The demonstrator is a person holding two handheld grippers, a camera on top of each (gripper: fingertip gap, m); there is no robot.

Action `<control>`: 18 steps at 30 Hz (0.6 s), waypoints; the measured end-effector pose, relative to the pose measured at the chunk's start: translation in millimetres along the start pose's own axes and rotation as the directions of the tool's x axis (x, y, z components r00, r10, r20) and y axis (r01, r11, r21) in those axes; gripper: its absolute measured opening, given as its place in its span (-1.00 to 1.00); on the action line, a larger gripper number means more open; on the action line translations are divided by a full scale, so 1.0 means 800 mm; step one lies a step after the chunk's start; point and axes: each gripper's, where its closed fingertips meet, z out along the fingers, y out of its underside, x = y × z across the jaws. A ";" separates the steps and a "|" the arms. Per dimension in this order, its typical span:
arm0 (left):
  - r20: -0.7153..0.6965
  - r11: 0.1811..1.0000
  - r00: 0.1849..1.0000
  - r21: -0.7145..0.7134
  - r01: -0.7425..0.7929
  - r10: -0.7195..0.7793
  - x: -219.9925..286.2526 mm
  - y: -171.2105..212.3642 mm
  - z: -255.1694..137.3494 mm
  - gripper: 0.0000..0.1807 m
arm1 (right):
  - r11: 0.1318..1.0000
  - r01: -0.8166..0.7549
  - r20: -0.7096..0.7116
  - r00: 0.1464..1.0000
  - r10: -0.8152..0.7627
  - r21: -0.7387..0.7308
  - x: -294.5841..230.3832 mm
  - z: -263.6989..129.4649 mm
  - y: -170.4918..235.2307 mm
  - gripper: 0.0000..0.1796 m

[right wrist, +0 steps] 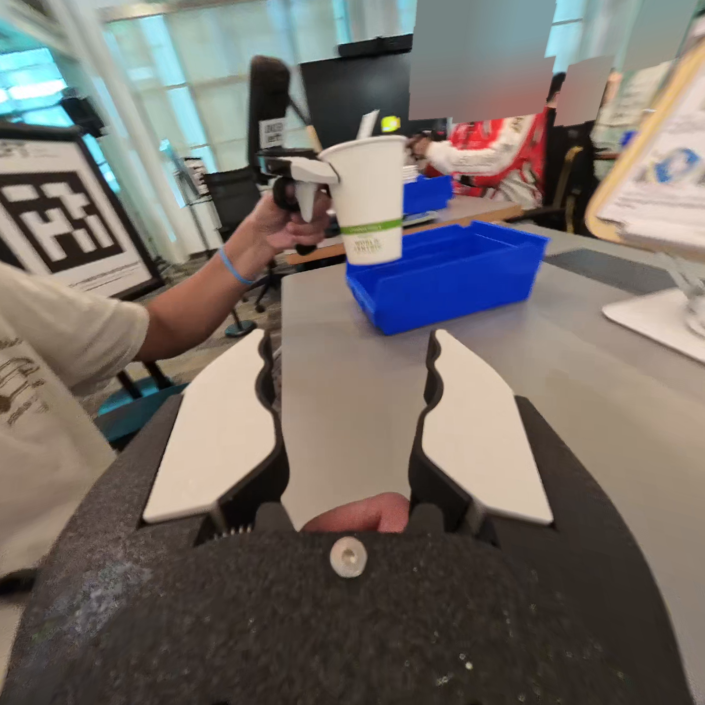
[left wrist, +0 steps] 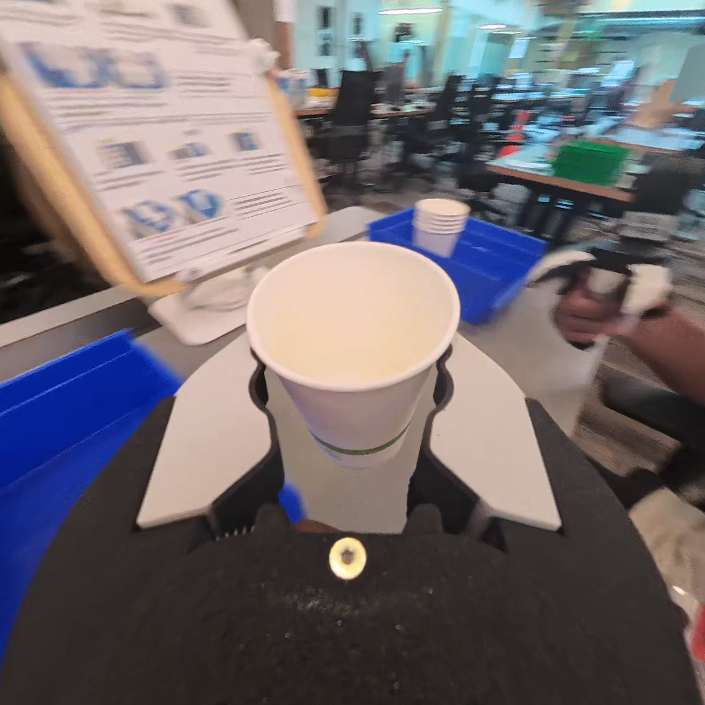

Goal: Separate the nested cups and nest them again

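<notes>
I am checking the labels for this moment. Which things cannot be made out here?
- Cup stack, left wrist view: blurred, count uncertain; base hidden by the blue bin.
- Other blue bin, right wrist view: part of its inside hidden by the held cup.
- Right claw, left wrist view: blurred.

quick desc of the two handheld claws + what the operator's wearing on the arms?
Both claws match: the left claw and right claw each have flat white finger plates with wavy black inner pads, on a black speckled body with a central screw. Seen from the side, the left unit has a white shell and a black pistol-type handle. The operator wears a short cream sleeve and a blue wristband.
</notes>
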 end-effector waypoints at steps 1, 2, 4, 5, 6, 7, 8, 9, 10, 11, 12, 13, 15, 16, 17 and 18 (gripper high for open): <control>-0.088 1.000 0.996 0.003 -0.027 0.027 0.032 -0.002 0.011 -0.05 | 1.000 0.024 0.039 0.999 -0.023 -0.008 -0.003 0.010 -0.006 -0.13; -0.185 0.999 0.981 -0.003 -0.053 0.052 0.063 0.000 0.022 -0.04 | 1.000 0.027 0.063 0.998 -0.027 -0.013 -0.003 0.021 -0.012 -0.10; -0.330 0.996 0.941 -0.015 -0.089 0.079 0.115 0.006 0.044 -0.04 | 1.000 0.003 0.118 0.993 -0.001 -0.020 -0.006 0.042 -0.020 -0.09; -0.389 0.995 0.917 -0.019 -0.100 0.085 0.136 0.009 0.053 -0.04 | 1.000 -0.001 0.132 0.991 0.004 -0.023 -0.007 0.050 -0.021 -0.09; -0.440 0.994 0.894 -0.022 -0.106 0.085 0.155 0.011 0.062 -0.04 | 1.000 0.000 0.132 0.991 0.004 -0.028 -0.006 0.057 -0.021 -0.08; -0.484 0.993 0.871 -0.034 -0.115 0.085 0.170 0.015 0.069 -0.04 | 1.000 0.000 0.137 0.991 0.003 -0.026 -0.007 0.062 -0.022 -0.08; -0.515 0.990 0.852 -0.049 -0.136 0.092 0.182 0.020 0.076 -0.05 | 1.000 -0.003 0.153 0.988 0.007 -0.024 -0.010 0.065 -0.022 -0.08; -0.538 0.985 0.837 -0.063 -0.161 0.102 0.191 0.026 0.083 -0.04 | 1.000 -0.005 0.168 0.986 0.009 -0.024 -0.014 0.066 -0.021 -0.08; -0.551 0.981 0.827 -0.076 -0.181 0.110 0.198 0.031 0.090 -0.04 | 1.000 -0.003 0.174 0.985 0.007 -0.022 -0.016 0.066 -0.020 -0.08; -0.570 0.978 0.814 -0.089 -0.190 0.107 0.205 0.036 0.096 -0.04 | 1.000 0.001 0.174 0.985 0.004 -0.028 -0.017 0.066 -0.017 -0.08; -0.591 0.975 0.800 -0.104 -0.196 0.098 0.212 0.040 0.100 -0.04 | 1.000 0.002 0.174 0.985 0.003 -0.030 -0.018 0.066 -0.015 -0.09; -0.599 0.973 0.795 -0.112 -0.200 0.095 0.217 0.043 0.106 -0.04 | 0.999 0.003 0.173 0.985 0.003 -0.033 -0.019 0.066 -0.012 -0.14; -0.601 0.972 0.794 -0.123 -0.203 0.090 0.222 0.046 0.114 -0.02 | 1.000 0.005 0.154 0.988 -0.001 -0.027 -0.014 0.063 -0.009 -0.12; -0.599 0.972 0.796 -0.132 -0.197 0.080 0.222 0.047 0.116 -0.03 | 1.000 -0.005 0.145 0.989 0.009 -0.027 -0.012 0.061 -0.008 -0.13; -0.588 0.973 0.806 -0.137 -0.184 0.070 0.221 0.047 0.118 -0.03 | 1.000 -0.006 0.129 0.992 0.010 -0.025 -0.009 0.059 -0.007 -0.13; -0.569 0.977 0.820 -0.130 -0.169 0.066 0.219 0.046 0.119 -0.07 | 1.000 0.002 0.108 0.994 0.000 -0.017 -0.005 0.055 -0.007 -0.13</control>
